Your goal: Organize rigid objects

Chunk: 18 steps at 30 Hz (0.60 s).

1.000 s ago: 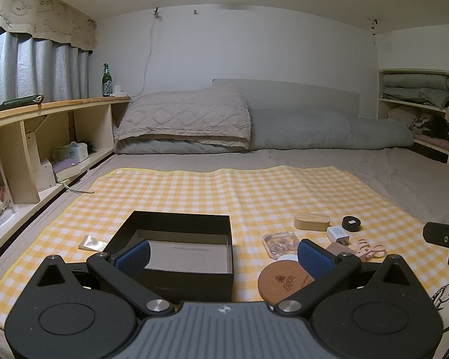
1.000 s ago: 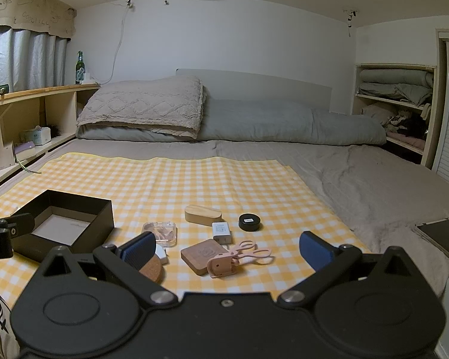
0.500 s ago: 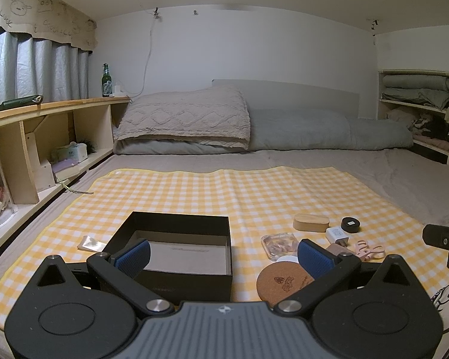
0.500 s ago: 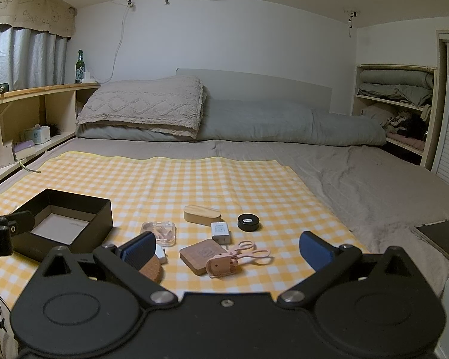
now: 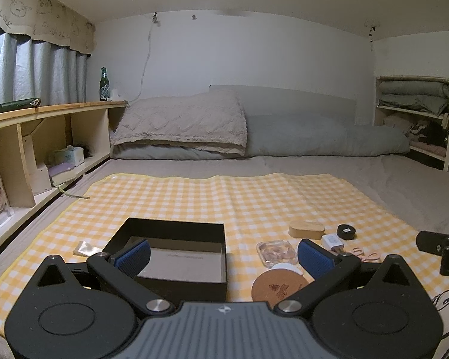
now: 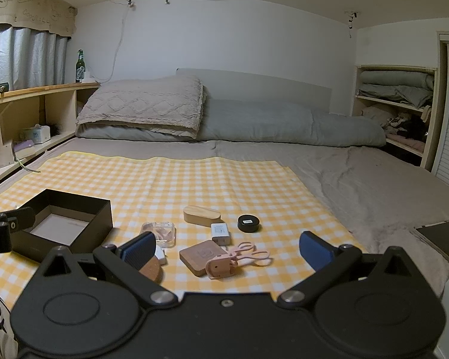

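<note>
Lot laid out on a yellow checked cloth [image 6: 170, 179] spread over the bed [image 6: 374, 185], places given from the black open box [image 6: 66, 221]. Box: lidless, only a pale liner showing inside, at the cloth's left part. Just right of it: clear plastic case [image 6: 160, 233]; round cork coaster [image 5: 280, 285] with a white disc [image 5: 286, 267] at its far edge. Further right: oval wooden case [image 6: 202, 216], white charger plug [image 6: 220, 232], black round tin [image 6: 248, 223], square wooden block [image 6: 202, 257] with pink scissors-like tool [image 6: 239, 257] lying against it. Left of the box: small clear wrapper [image 5: 85, 248]. Left gripper [image 5: 223, 255]: jaws spread wide, holding nothing, hovering over the box's near wall. Right gripper [image 6: 226, 246]: jaws wide, empty, above the block and pink tool (not touching either). Off the cloth, far right: dark tablet [image 6: 440, 239] on the bed.
</note>
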### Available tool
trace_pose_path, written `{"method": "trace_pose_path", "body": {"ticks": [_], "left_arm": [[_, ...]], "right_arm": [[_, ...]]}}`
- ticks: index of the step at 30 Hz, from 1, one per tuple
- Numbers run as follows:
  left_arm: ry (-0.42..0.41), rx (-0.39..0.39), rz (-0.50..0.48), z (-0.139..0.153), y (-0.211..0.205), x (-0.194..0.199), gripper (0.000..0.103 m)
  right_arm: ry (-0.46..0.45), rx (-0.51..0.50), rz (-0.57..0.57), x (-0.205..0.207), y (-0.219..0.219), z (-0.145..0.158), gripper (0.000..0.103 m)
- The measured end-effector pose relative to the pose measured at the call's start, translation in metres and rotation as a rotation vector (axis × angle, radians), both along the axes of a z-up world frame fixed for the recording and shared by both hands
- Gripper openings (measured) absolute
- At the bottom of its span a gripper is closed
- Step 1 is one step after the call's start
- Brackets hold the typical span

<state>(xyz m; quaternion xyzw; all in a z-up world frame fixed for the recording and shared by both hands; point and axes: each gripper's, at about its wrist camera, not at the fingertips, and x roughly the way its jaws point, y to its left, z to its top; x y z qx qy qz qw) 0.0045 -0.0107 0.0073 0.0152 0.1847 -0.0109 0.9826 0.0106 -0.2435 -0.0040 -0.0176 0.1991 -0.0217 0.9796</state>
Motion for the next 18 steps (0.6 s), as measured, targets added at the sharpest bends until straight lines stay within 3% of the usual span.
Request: {"method": "trace_pose_path", "body": {"ticks": [6,13,18], "left_arm": [[-0.013,0.015,-0.039,0.004,-0.010,0.008,0.103],[0.056,0.071,-0.153,-0.014,-0.037,0.030,0.103],[0.120,0.062,-0.202,-0.035,-0.055,0.048,0.103]], "right_arm": [[-0.002,0.004,-0.003,0.006,-0.002,0.002,0.103],[-0.004,0.031,-0.021,0.023,-0.011,0.005,0.103],[0.006,0.056,-0.045,0.041,-0.023,0.001,0.103]]}}
